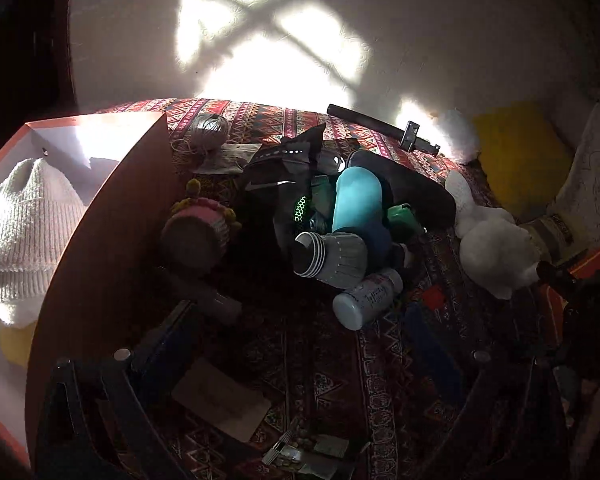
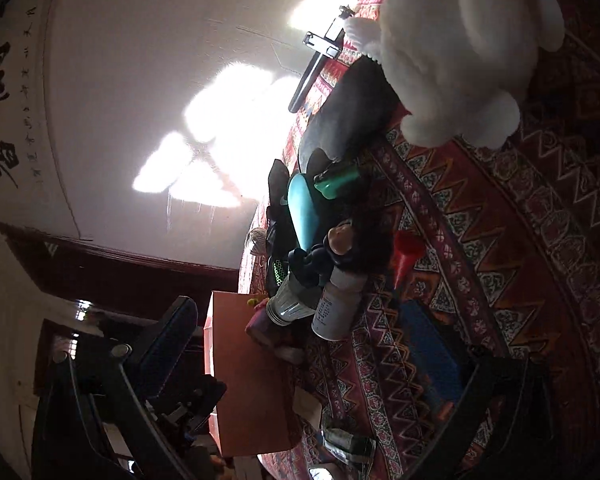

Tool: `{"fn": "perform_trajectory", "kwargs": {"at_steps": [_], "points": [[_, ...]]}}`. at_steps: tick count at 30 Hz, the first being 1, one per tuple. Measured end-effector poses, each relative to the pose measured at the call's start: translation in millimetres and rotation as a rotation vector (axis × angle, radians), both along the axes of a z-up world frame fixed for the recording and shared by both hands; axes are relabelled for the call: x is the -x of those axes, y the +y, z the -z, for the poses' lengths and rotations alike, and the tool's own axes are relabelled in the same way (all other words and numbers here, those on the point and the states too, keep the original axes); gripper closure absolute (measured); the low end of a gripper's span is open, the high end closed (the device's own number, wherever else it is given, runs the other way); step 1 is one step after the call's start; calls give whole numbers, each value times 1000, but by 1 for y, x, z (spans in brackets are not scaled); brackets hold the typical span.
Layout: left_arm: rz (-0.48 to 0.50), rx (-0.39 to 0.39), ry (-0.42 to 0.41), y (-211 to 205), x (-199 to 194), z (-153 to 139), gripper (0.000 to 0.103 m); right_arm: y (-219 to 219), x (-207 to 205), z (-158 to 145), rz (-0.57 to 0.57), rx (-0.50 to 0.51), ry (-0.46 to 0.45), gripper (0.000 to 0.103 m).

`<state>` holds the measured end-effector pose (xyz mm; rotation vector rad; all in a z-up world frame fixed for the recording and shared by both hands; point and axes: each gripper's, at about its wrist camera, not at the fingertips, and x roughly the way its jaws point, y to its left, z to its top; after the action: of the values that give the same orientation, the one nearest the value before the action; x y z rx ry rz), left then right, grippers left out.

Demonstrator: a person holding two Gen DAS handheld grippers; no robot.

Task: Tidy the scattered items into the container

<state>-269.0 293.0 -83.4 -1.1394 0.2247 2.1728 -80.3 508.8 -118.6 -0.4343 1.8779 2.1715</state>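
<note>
Left gripper (image 1: 296,364) spread, empty; white bottle (image 1: 366,298) lies just ahead, box (image 1: 112,216) at its left. Right gripper (image 2: 300,356) also spread, the bottle near its fingers.

The left gripper (image 1: 296,344) hangs with its two dark fingers (image 1: 160,332) spread wide apart, nothing between them. The right gripper (image 2: 304,332) is rolled sideways, fingers (image 2: 432,344) likewise parted and gripping nothing.
</note>
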Motion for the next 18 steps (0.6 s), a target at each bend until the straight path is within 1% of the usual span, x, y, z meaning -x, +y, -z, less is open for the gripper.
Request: {"fn": "perform_trajectory", "kwargs": {"at_steps": [2, 3, 6, 8, 9, 13, 16, 18], "points": [[10, 66, 58, 19, -5, 9, 0, -1, 11, 16, -35, 77, 3, 2], [16, 92, 83, 25, -5, 13, 0, -2, 18, 22, -53, 97, 4, 6], [27, 160, 174, 46, -3, 22, 0, -1, 42, 30, -98, 102, -23, 12], [33, 209, 243, 59, -2, 29, 0, 0, 57, 33, -117, 90, -33, 14], [34, 229, 262, 64, -1, 32, 0, 0, 63, 36, -121, 91, -39, 14], [40, 271, 269, 81, 9, 50, 0, 0, 86, 56, -149, 150, -55, 16], [60, 271, 248, 92, 13, 61, 0, 2, 101, 66, -152, 151, -102, 19], [81, 283, 254, 102, 13, 68, 0, 2, 105, 73, -139, 170, -120, 19]]}}
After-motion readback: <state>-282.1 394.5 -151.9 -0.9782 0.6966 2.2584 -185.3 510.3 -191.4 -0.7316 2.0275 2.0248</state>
